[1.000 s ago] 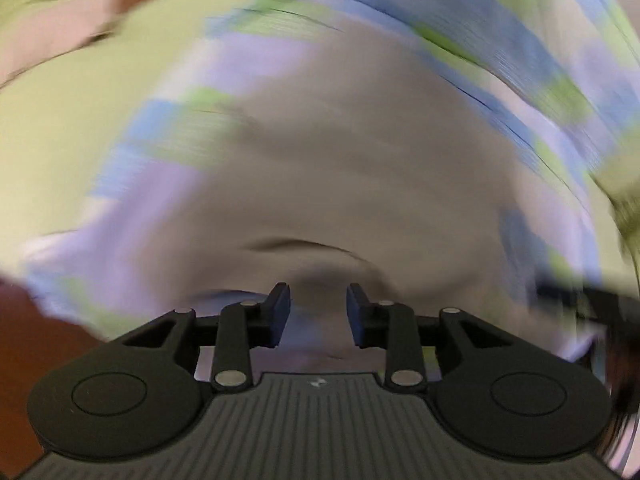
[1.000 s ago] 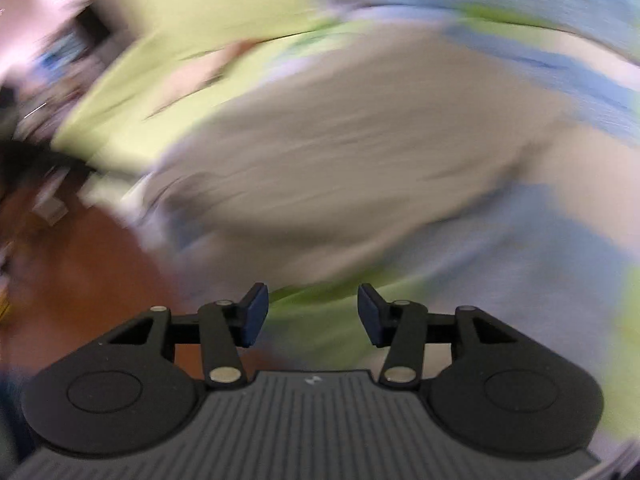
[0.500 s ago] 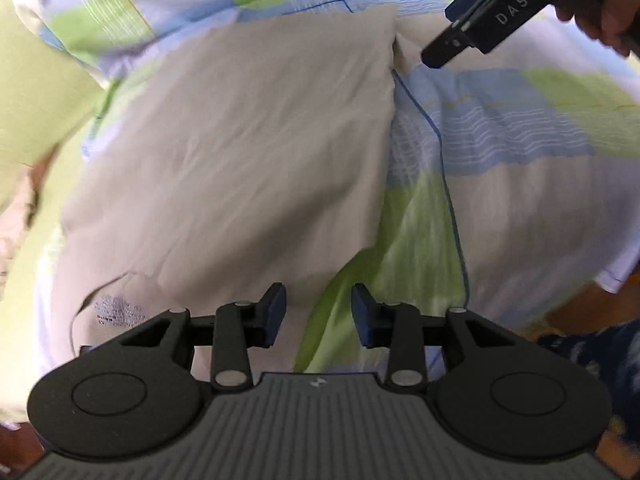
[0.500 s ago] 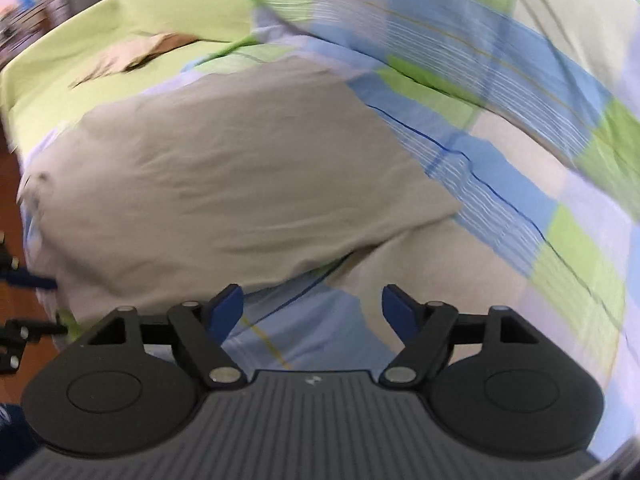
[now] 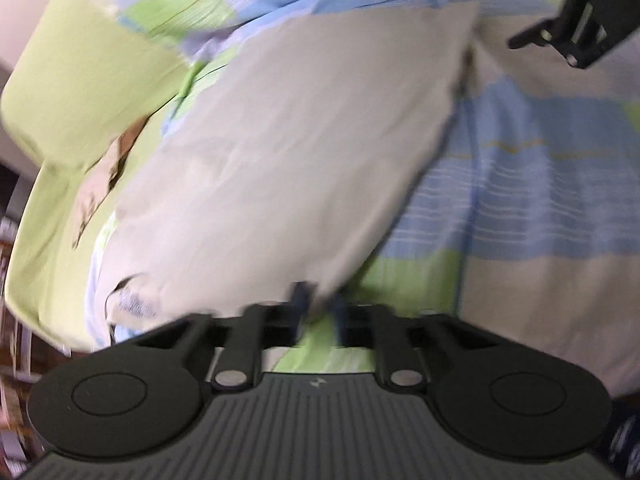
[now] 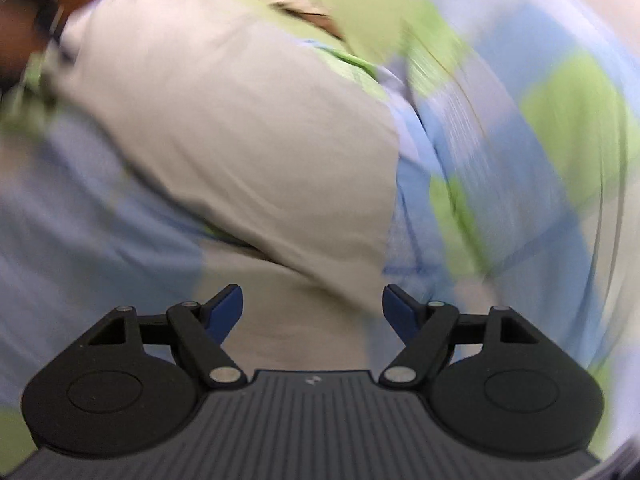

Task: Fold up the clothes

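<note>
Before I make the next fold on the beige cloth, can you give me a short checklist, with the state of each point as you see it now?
1. Beige cloth lies flat on the checked bedsheet: ok, only light creases.
2. Left gripper sits at the near edge of the cloth: ok, the fingers are at the corner.
3. Left gripper has really pinched the fabric: cannot tell, its fingers are blurred and nearly together.
4. Right gripper is ready to grasp: ok, jaws wide apart, nothing between them.
5. Right gripper is lined up with the cloth's near corner: ok, the corner lies just ahead of it.
6. Pictures are sharp enough to judge the edges: not ok, both views are blurred.
</note>
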`<state>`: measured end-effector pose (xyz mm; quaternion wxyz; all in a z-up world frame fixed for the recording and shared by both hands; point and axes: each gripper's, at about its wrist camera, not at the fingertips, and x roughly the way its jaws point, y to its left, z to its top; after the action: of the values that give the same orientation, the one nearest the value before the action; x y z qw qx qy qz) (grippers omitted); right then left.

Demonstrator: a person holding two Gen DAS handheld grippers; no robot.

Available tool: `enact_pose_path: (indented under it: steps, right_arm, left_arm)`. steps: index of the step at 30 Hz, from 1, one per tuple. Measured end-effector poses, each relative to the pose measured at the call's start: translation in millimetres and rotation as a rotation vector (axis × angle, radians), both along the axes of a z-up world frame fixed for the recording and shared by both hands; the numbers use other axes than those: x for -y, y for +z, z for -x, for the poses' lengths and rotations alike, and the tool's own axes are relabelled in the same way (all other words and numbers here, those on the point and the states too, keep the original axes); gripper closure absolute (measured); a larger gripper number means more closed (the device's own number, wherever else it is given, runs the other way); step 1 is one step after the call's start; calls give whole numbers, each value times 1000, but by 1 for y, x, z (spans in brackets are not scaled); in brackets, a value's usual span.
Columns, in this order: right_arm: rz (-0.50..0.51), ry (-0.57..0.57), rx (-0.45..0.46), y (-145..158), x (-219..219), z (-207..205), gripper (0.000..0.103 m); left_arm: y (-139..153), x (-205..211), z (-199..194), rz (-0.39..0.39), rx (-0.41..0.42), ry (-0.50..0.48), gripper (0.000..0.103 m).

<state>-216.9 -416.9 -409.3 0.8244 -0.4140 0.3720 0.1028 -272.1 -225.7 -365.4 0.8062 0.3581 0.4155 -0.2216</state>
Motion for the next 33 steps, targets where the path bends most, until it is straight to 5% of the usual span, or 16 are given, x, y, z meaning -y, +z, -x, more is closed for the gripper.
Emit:
enact_pose_path:
  steps: [2, 6, 8, 9, 13, 20, 25, 33]
  right_arm:
    - [96, 78, 6, -14, 6, -8, 52]
    - [194, 166, 8, -33, 17, -20, 59]
    - [184, 184, 11, -36, 22, -27, 80]
    - [163, 181, -8, -37, 24, -33, 101]
    - [44, 150, -50, -22, 29, -46, 103]
    - [-264, -112, 115, 90, 40, -33, 103]
    - [-371, -270, 249, 162, 55, -23, 103]
    - [-310, -490, 478, 267, 114, -20, 103]
  left_arm:
    - [-3, 4, -4, 9, -15, 22, 97]
    - [-26, 20, -3, -23, -10, 24, 97]
    - [-26, 20, -4, -17, -15, 37, 98]
    - [-25, 20, -6, -8, -22, 49, 100]
    - [-4, 22, -12, 18, -2, 91, 102]
    - [94, 21, -64, 73, 192, 96, 102]
    - [175, 67, -118, 114, 359, -118, 102]
    - [233, 159, -150, 167, 513, -442, 102]
